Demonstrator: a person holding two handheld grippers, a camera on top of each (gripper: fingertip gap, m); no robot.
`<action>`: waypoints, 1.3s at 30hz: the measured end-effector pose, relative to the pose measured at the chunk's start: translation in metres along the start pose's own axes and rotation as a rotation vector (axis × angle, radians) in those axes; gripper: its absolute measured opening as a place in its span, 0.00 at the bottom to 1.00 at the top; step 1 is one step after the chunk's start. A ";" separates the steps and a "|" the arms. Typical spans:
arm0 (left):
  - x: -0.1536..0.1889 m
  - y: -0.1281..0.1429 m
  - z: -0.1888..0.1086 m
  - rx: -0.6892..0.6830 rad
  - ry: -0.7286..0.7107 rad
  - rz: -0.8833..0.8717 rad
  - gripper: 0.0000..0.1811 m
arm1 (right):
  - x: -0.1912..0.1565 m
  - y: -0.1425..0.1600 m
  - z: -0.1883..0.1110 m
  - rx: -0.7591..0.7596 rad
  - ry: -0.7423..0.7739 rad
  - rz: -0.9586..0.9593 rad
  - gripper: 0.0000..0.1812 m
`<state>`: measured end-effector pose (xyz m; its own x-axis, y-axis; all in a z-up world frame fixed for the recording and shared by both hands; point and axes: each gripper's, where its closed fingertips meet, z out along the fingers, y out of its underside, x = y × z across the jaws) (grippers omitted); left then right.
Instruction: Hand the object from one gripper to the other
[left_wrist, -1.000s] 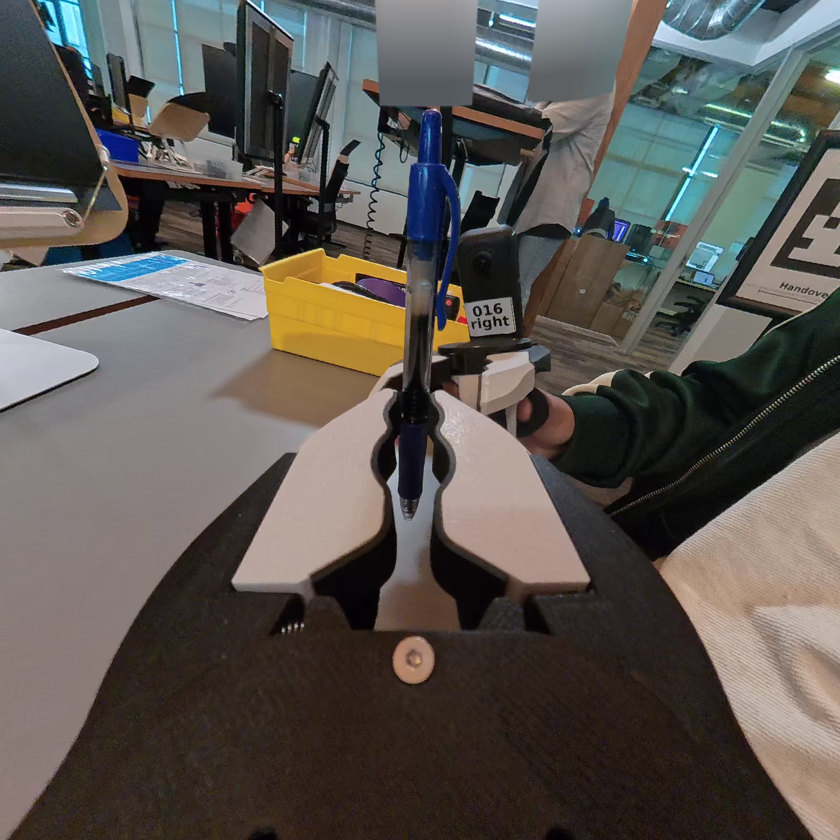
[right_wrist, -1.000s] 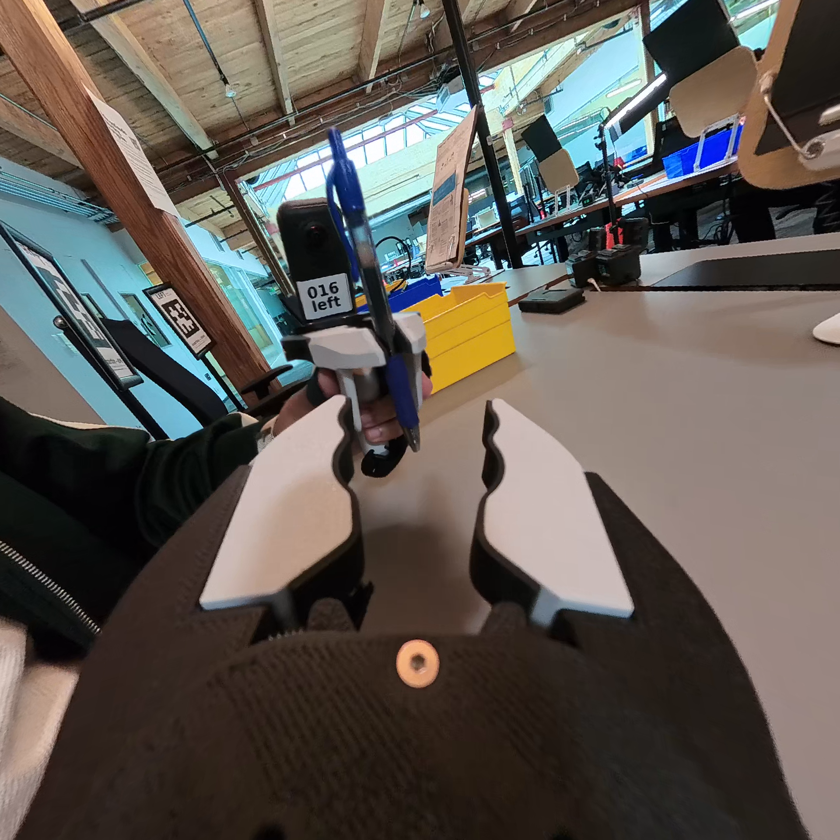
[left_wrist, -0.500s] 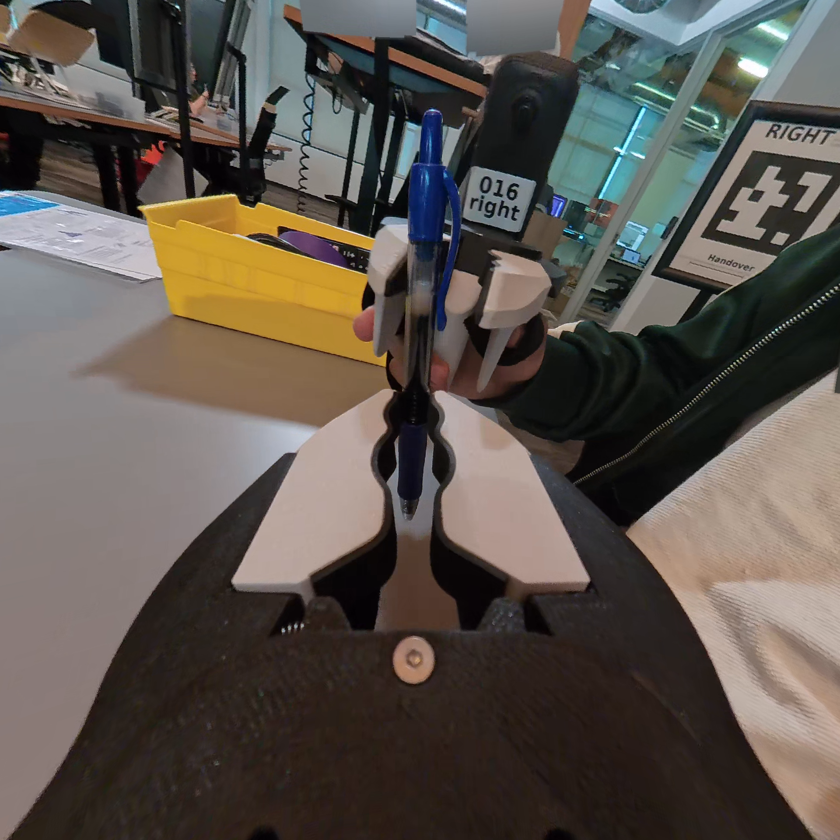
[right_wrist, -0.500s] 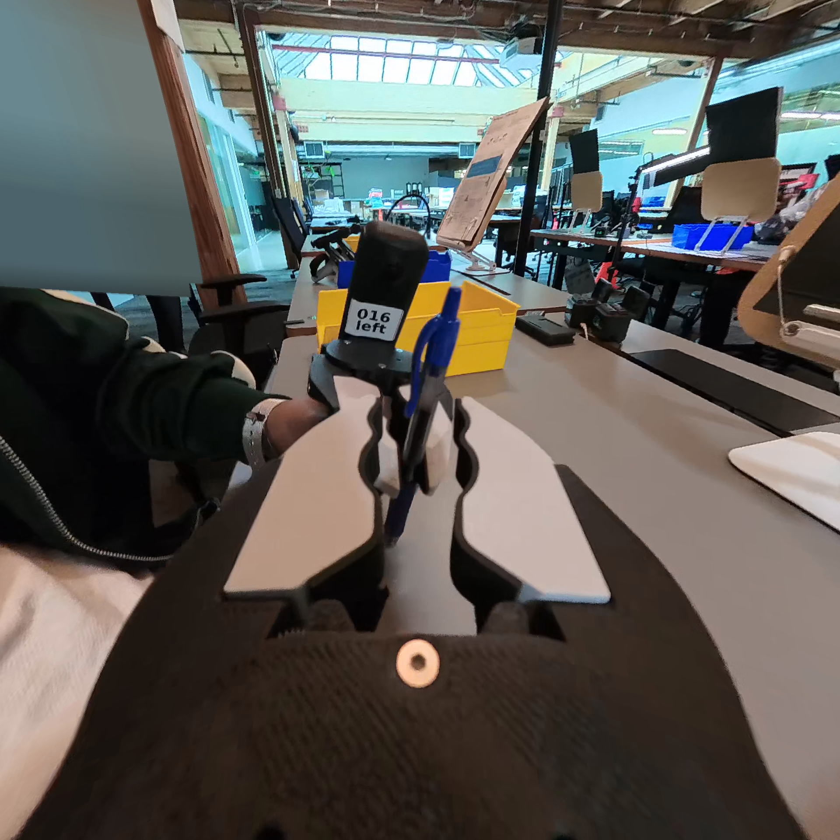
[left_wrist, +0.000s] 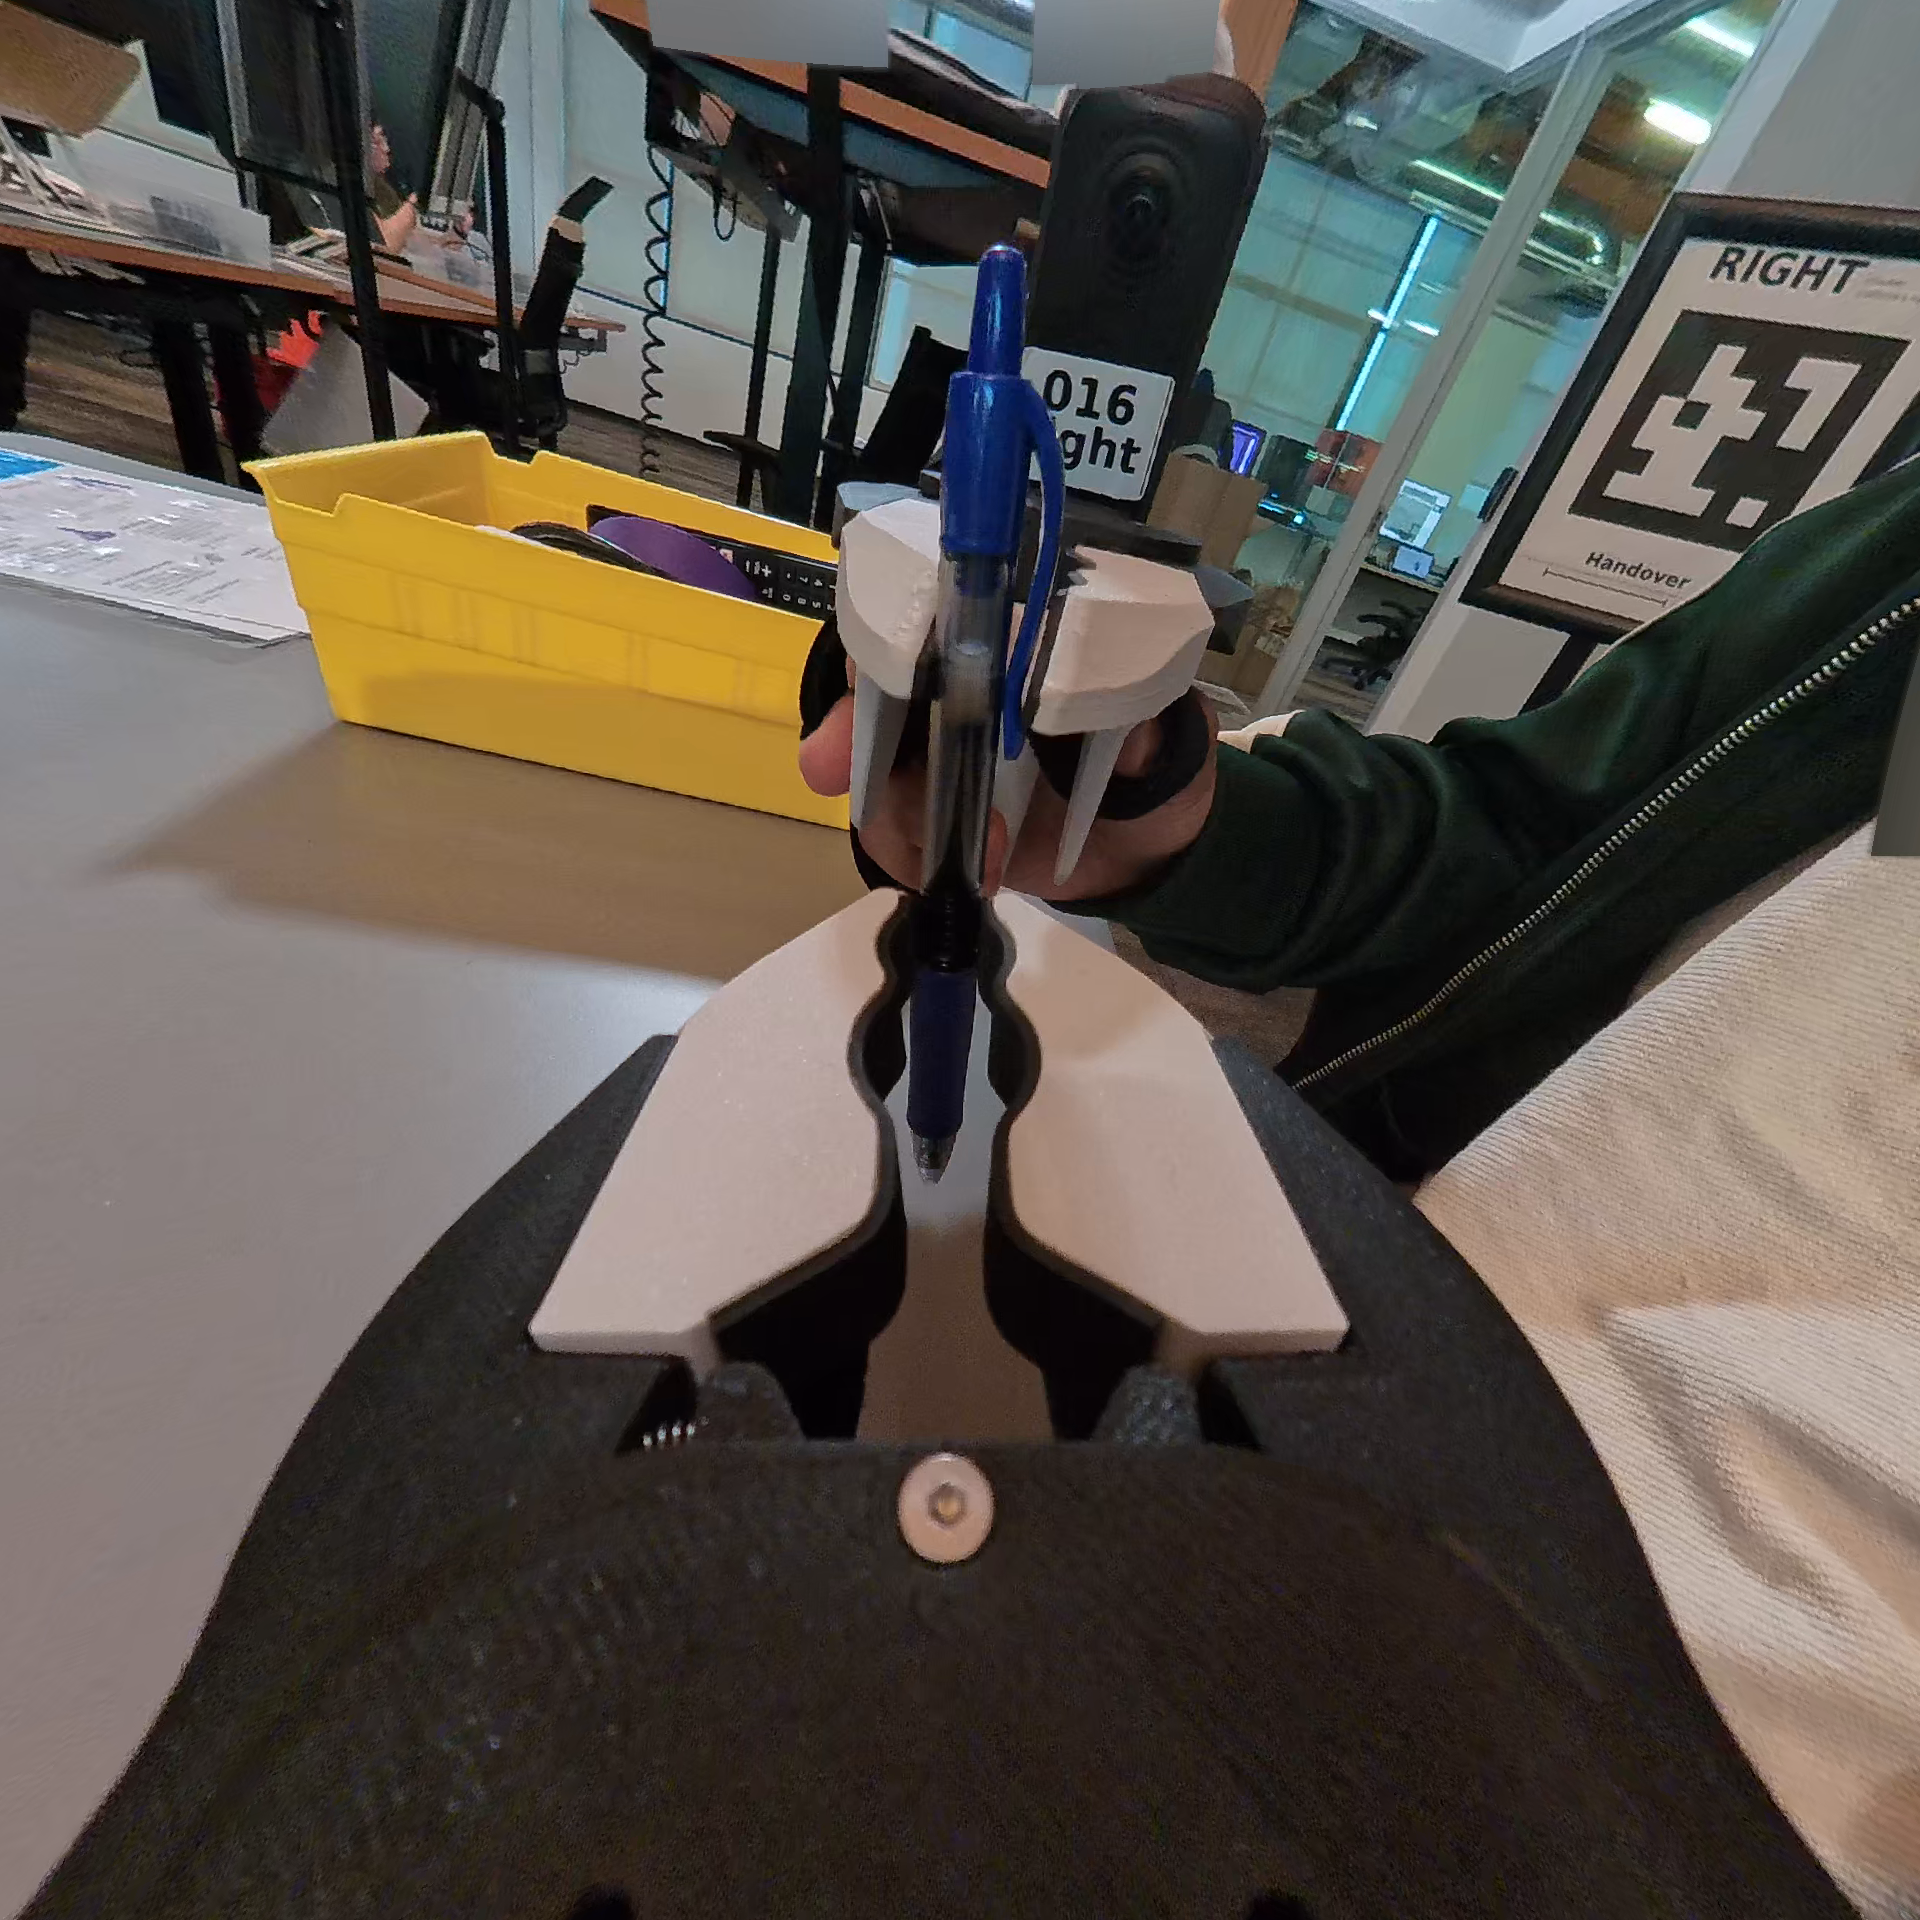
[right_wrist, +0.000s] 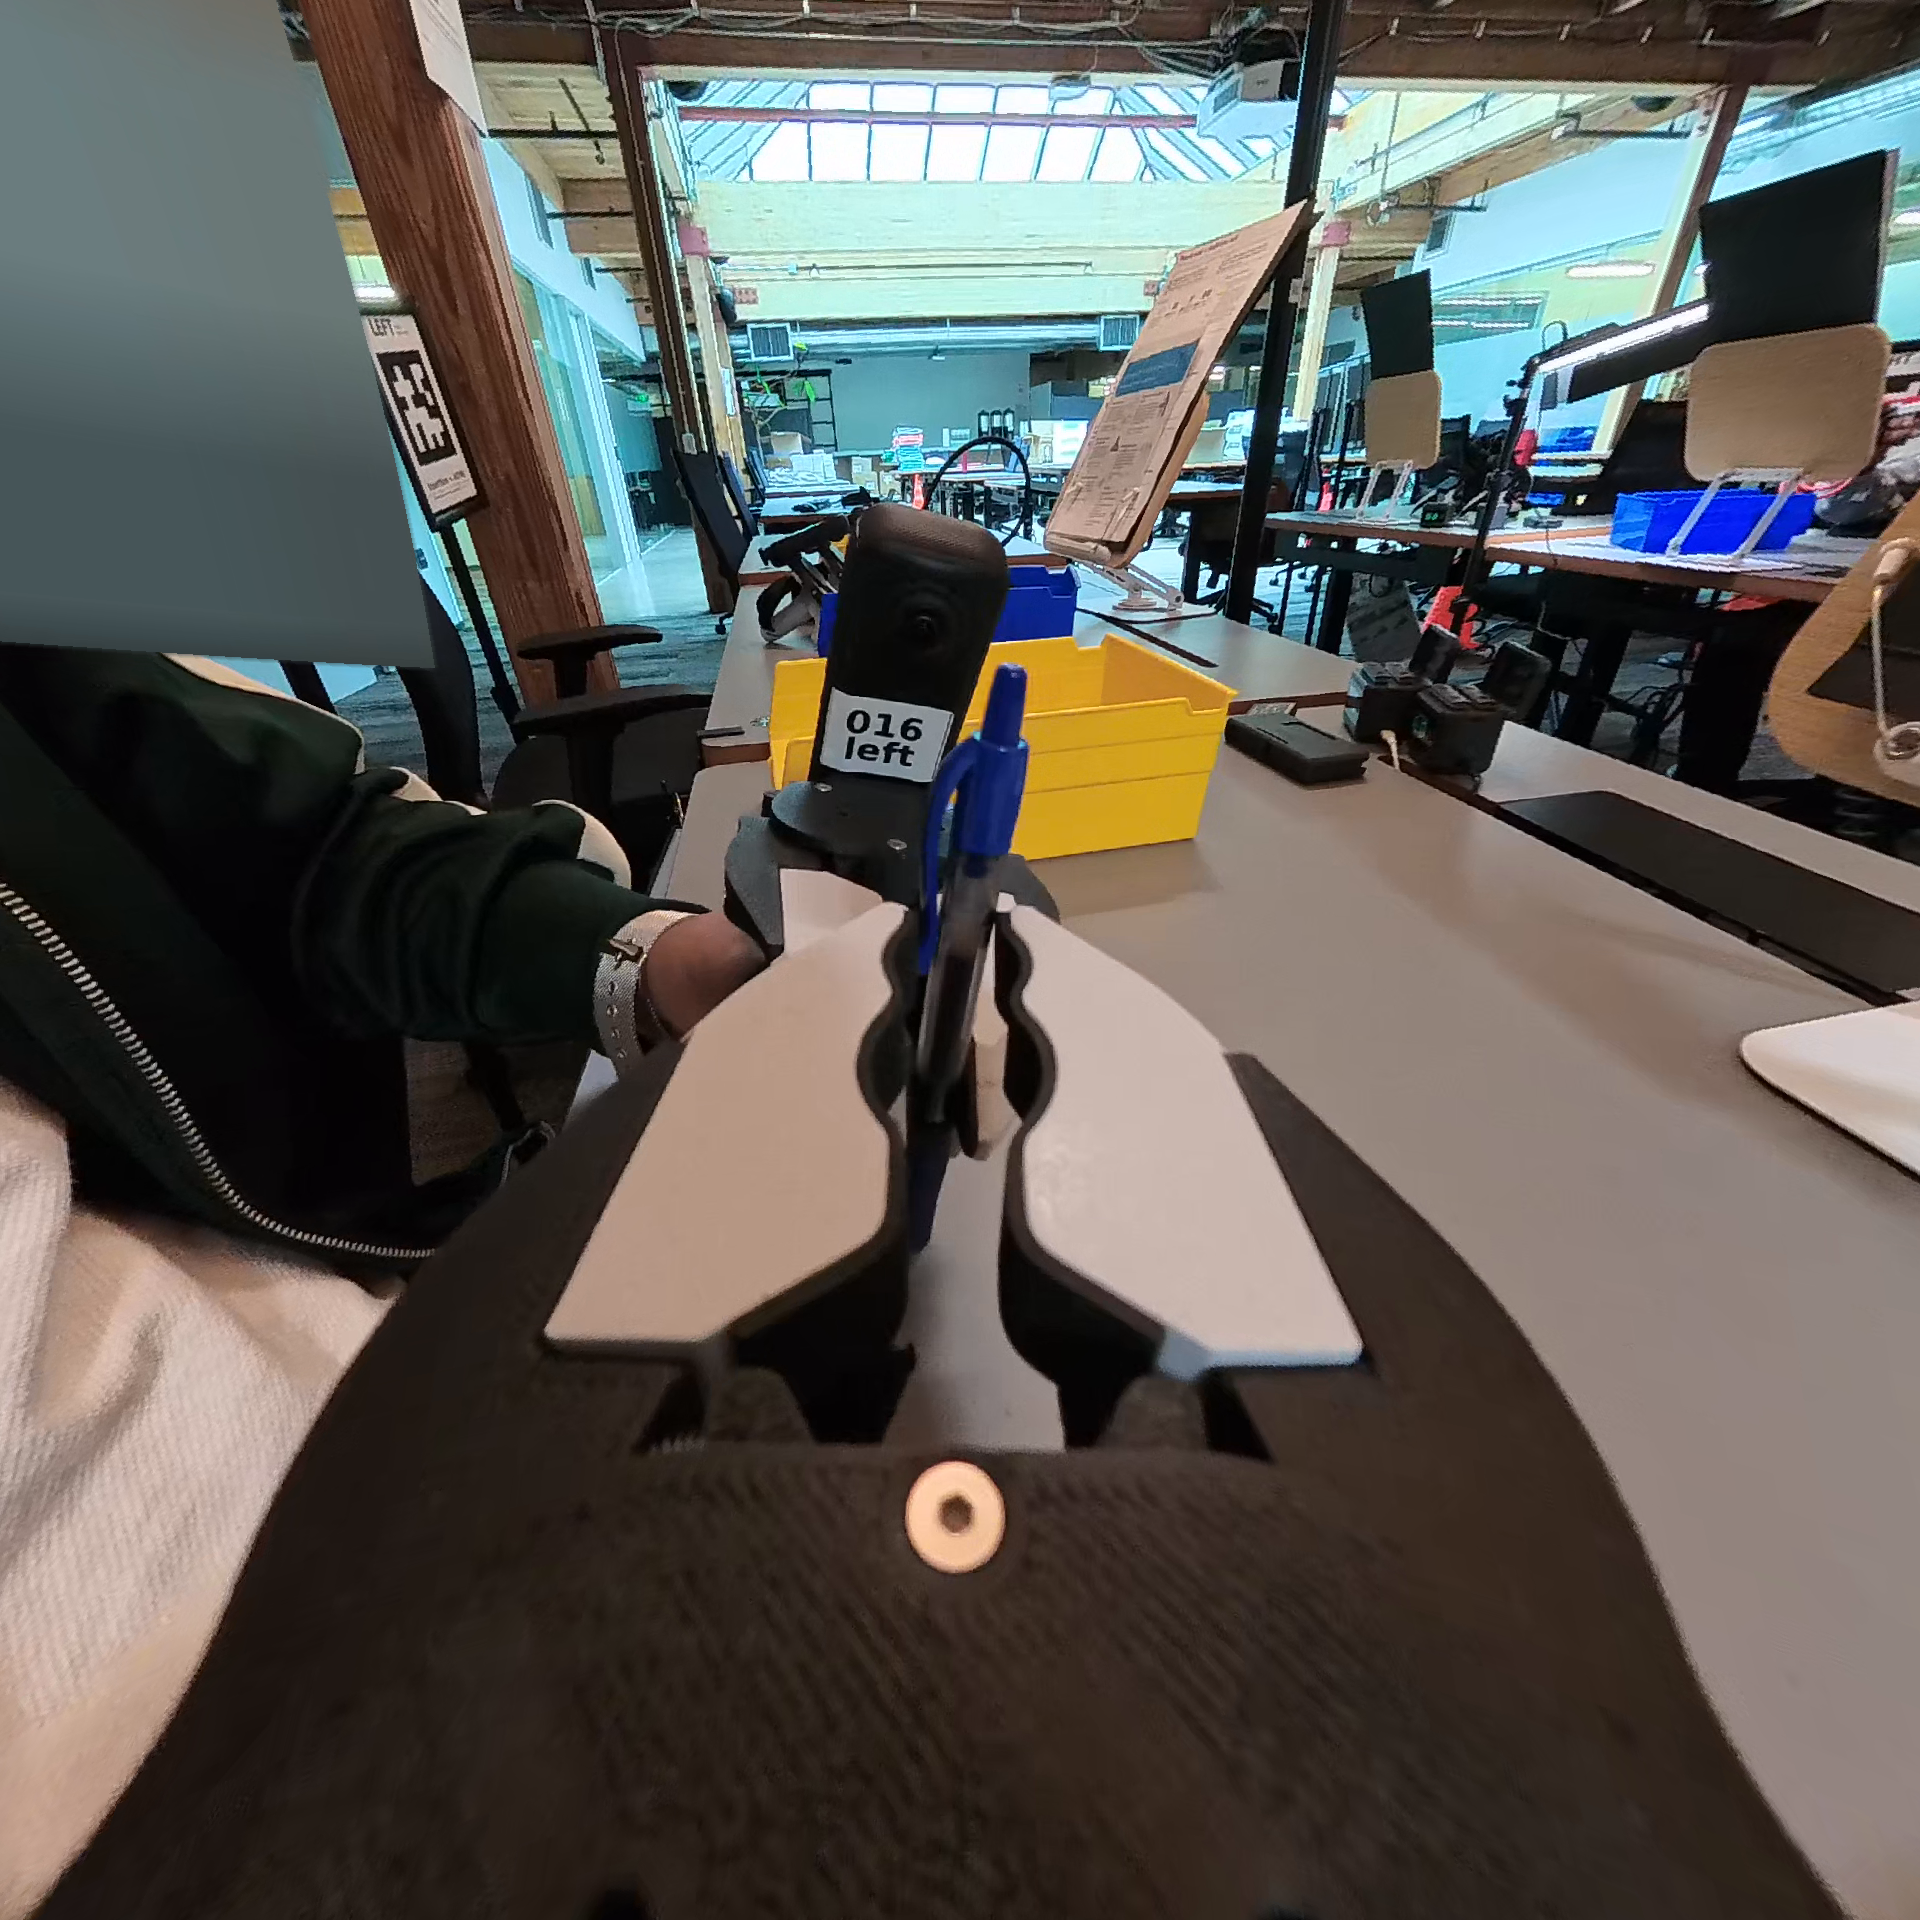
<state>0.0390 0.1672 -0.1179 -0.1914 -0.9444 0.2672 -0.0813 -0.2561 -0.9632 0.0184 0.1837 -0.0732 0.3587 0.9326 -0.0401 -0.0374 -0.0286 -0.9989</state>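
While both claws meet over the grey worktop (left_wrist: 260, 1039), the blue pen (left_wrist: 961, 727) stands upright between them, tip down. The left claw (left_wrist: 943, 997) has flat, matte white fingers (left_wrist: 769, 1143) with wavy inner edges, set in a coarse black printed body; they are drawn in tight on the pen's dark blue rubber grip, its metal tip showing just below. The pen has a clear barrel with a dark ink core, a glossy blue cap section with a curved clip, and a blue push button on top.

Beyond the left claw, the right claw (left_wrist: 987, 665) faces it, its white fingertips (left_wrist: 883, 603) pressed against the clear barrel from both sides, above the left claw's hold. In the right wrist view the right claw (right_wrist: 951, 997) is narrow around the pen (right_wrist: 966, 883), both fingers close against the barrel, the left claw's white tips just behind the pen. A glossy yellow plastic bin (left_wrist: 499, 613) sits on the worktop behind the pen, to its left.

A second ago the right claw gaped wide and stood off to one side of the pen; half a second ago it had come around the barrel with a gap still left. Now that gap is gone, and both claws grip the pen.
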 end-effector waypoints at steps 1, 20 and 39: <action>0.000 0.001 0.000 -0.003 0.000 -0.002 0.06 | 0.000 -0.001 0.000 0.005 0.001 -0.001 0.08; -0.017 -0.008 -0.008 0.124 -0.046 -0.090 0.34 | 0.016 -0.073 -0.045 0.043 0.184 -0.074 0.07; -0.008 0.006 0.006 0.044 -0.029 -0.047 0.31 | 0.158 -0.007 -0.342 -0.574 1.217 0.180 0.07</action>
<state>0.0461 0.1716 -0.1255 -0.1604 -0.9366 0.3116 -0.0467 -0.3081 -0.9502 0.3942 0.2085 -0.0807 0.9912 0.0020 0.1321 0.1124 -0.5385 -0.8351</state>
